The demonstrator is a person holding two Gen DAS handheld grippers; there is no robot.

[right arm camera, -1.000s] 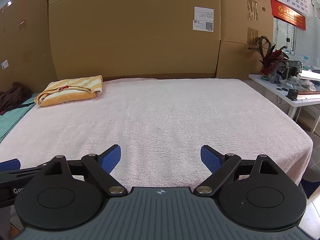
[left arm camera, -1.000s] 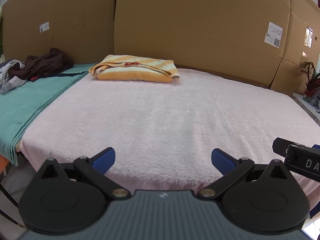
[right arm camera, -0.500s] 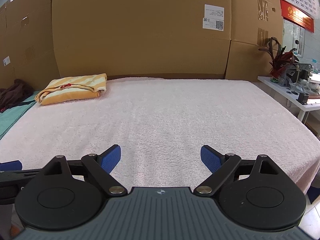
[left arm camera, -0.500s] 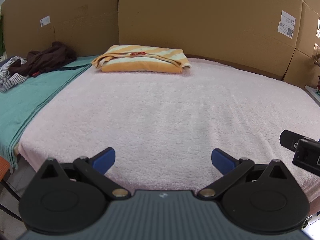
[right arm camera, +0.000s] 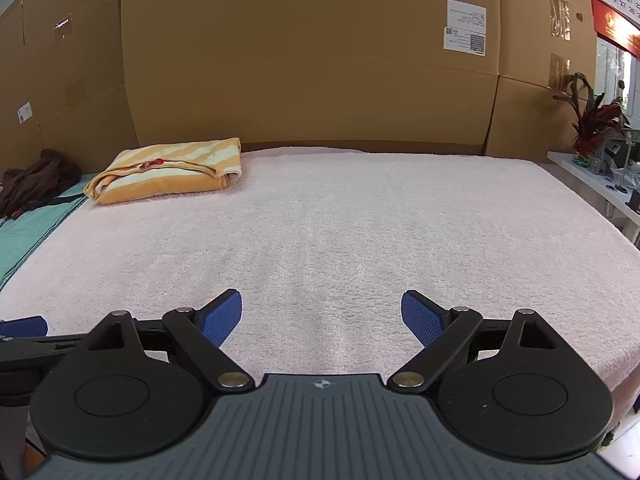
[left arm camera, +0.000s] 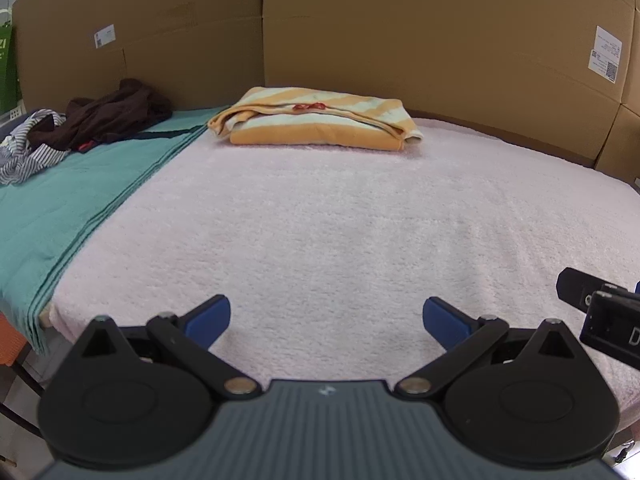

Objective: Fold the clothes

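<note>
A folded orange and pale striped garment (left arm camera: pixel 320 122) lies at the far left of the pink towel-covered table (left arm camera: pixel 340 220); it also shows in the right wrist view (right arm camera: pixel 168 172). A loose pile of dark brown clothes (left arm camera: pixel 116 114) and a striped shirt (left arm camera: pixel 28 148) lies on the green cloth (left arm camera: pixel 60 208) at the left. My left gripper (left arm camera: pixel 326 318) is open and empty over the table's near edge. My right gripper (right arm camera: pixel 322 314) is open and empty, also at the near edge, far from the clothes.
Tall cardboard boxes (right arm camera: pixel 312 60) wall the back of the table. A white side shelf (right arm camera: pixel 600 184) with a red-leaved plant (right arm camera: pixel 596 120) and small items stands at the right. The right gripper's body (left arm camera: pixel 608 312) shows at the left view's right edge.
Both grippers have swung a little to the left and nearer to the table; the folded garment and clothes pile now sit closer to the middle of the views. Both jaws stay open.
</note>
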